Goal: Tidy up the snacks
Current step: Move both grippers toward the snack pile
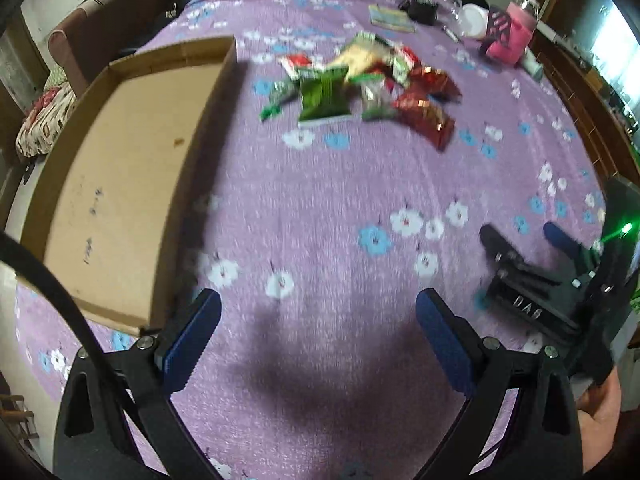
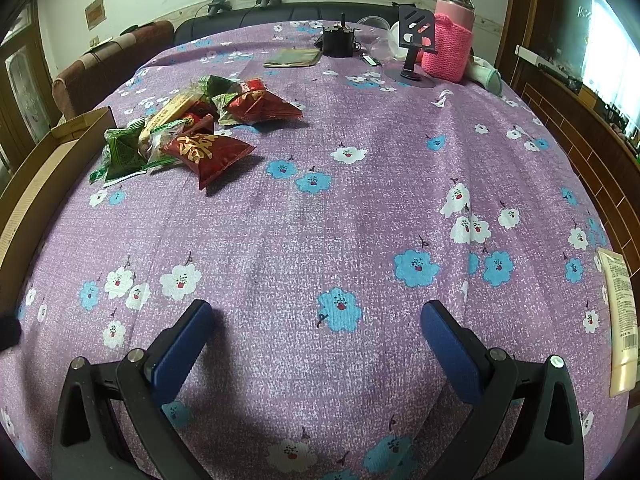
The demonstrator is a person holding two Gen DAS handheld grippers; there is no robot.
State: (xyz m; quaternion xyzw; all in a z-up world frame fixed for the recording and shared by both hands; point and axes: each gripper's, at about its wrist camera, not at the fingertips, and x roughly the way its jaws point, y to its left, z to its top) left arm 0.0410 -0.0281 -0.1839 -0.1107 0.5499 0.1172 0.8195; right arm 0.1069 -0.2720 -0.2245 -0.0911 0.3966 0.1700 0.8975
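Note:
A pile of snack packets [image 1: 360, 84], red, green and yellow, lies on the purple flowered tablecloth; it also shows in the right wrist view [image 2: 192, 132]. A shallow empty cardboard box [image 1: 128, 176] sits to the left of the pile; its edge shows in the right wrist view [image 2: 36, 184]. My left gripper [image 1: 318, 320] is open and empty, low over the cloth, well short of the pile, with the box at its left. My right gripper [image 2: 316, 332] is open and empty over bare cloth, the pile far ahead to its left. It also shows in the left wrist view [image 1: 524, 240].
At the table's far end stand a pink knit-covered bottle [image 2: 452, 40], a black phone stand [image 2: 412, 48], a small black object [image 2: 338, 42], a flat packet [image 2: 294, 58] and a clear container [image 2: 380, 44]. A cream tube [image 2: 620, 320] lies at the right edge. Chairs stand at the far left.

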